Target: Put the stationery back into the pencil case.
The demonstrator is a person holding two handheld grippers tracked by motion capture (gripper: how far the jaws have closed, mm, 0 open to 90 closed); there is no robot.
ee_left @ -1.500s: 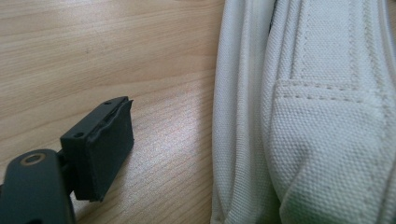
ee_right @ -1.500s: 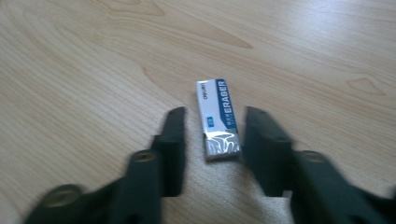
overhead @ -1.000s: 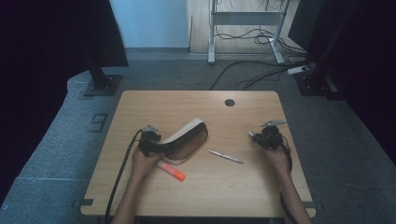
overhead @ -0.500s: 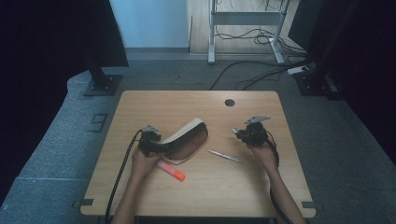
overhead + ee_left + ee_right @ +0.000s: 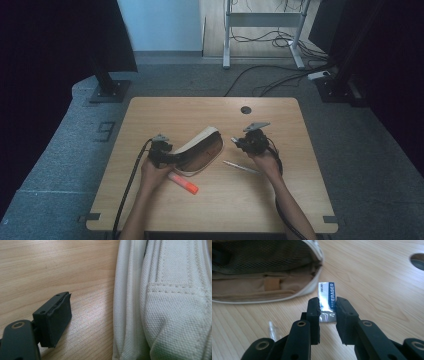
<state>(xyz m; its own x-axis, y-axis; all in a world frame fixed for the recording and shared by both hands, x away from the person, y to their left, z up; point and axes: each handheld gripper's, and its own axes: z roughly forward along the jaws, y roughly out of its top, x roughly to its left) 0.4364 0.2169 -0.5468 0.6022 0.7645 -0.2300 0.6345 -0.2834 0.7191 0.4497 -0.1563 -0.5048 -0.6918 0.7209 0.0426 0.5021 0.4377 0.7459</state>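
On a wooden bench, the left tool is clenched on the rim of an open canvas pencil case, holding it agape. At its 3 o'clock, the right tool grips an eraser, poised to drop it inside.

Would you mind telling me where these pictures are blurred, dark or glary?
High view: dim, surroundings nearly black, table evenly lit. Left gripper view: pouch sharp, jaw soft, faint sheen on the wood. Right gripper view: eraser sharp, the clear pen blurred.
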